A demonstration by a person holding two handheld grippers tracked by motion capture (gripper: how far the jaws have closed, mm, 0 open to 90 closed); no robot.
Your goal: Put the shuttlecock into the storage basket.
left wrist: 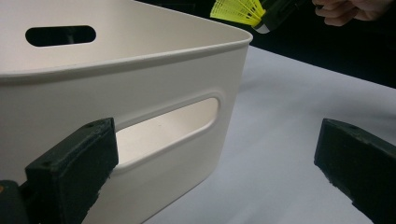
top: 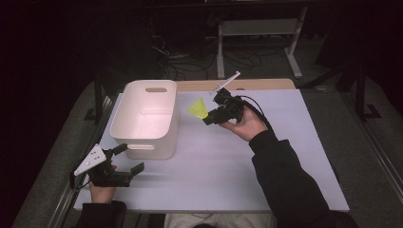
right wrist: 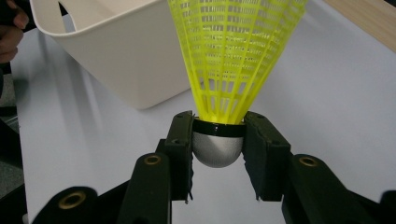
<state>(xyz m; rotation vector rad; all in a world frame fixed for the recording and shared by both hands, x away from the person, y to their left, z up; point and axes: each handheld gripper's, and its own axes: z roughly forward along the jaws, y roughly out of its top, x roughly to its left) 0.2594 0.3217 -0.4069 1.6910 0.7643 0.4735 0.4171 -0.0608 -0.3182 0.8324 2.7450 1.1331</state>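
A yellow shuttlecock [right wrist: 233, 60] with a grey cap is clamped by that cap between the jaws of my right gripper [right wrist: 218, 149]. In the high view the right gripper [top: 209, 118] holds the shuttlecock [top: 198, 109] above the table, just right of the white bin [top: 145, 118], with the skirt pointing toward the bin. My left gripper [top: 128, 159] rests open at the table's front left, its far jaw close to the bin's near handle slot [left wrist: 168, 128]. From the left gripper view the shuttlecock [left wrist: 238, 10] appears at the top, beyond the bin's rim.
The white bin [right wrist: 116, 51] is empty inside. The pale table mat [top: 223, 161] spreads to its right and front. A wooden strip [top: 233, 84] runs along the table's far edge. Cables and a table frame lie on the dark floor beyond.
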